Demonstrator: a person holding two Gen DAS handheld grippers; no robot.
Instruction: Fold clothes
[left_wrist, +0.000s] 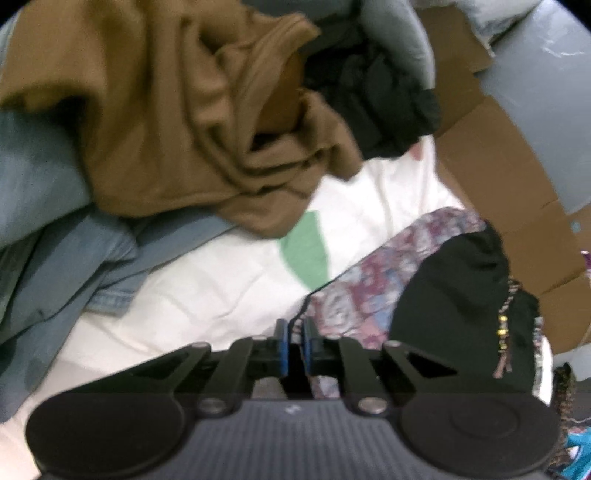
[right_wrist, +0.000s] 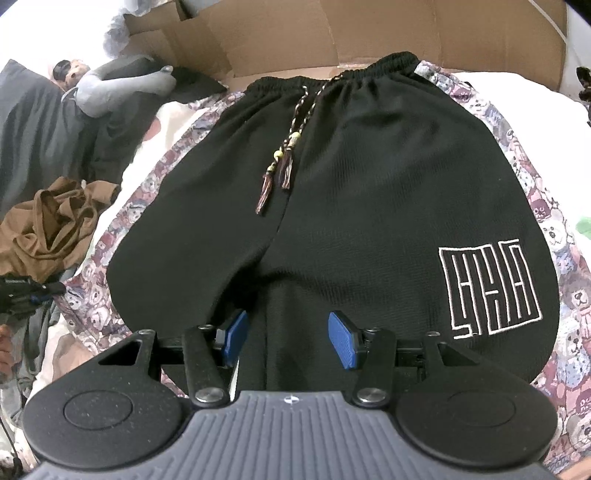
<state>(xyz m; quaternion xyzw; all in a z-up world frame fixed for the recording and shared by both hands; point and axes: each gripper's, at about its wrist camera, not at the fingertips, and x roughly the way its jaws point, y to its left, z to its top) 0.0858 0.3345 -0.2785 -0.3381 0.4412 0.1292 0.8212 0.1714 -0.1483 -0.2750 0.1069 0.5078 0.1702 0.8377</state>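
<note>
Black knit shorts (right_wrist: 332, 206) with teddy-bear print side panels lie spread flat on the white sheet (left_wrist: 221, 288) in front of you, elastic waistband toward the brown cardboard (right_wrist: 295, 33) at the far edge and a white maze-like logo (right_wrist: 489, 288) stitched on one leg. A braided drawstring (right_wrist: 284, 155) with beads and tassels trails down from the waistband across the front. Your right gripper (right_wrist: 288, 338) hovers low over the near part of the shorts, at the crotch seam, its blue-padded fingers (right_wrist: 341, 339) set wide apart with only black fabric between them and nothing pinched. Your left gripper (left_wrist: 294, 345) has its blue pads drawn almost together, and a thin dark edge of the shorts, where the bear-print panel (left_wrist: 369, 291) ends, runs into the narrow gap; it appears pinched there, though the view is blurred. From the left wrist camera, a crumpled brown garment (left_wrist: 166, 110) lies heaped beyond the sheet, with light blue denim (left_wrist: 66, 240) under and beside it and a dark black garment (left_wrist: 376, 96) behind. The right wrist view shows the same brown heap (right_wrist: 51, 229) well off to the side of the shorts, and a grey stuffed toy (right_wrist: 118, 86) near the cardboard.
</note>
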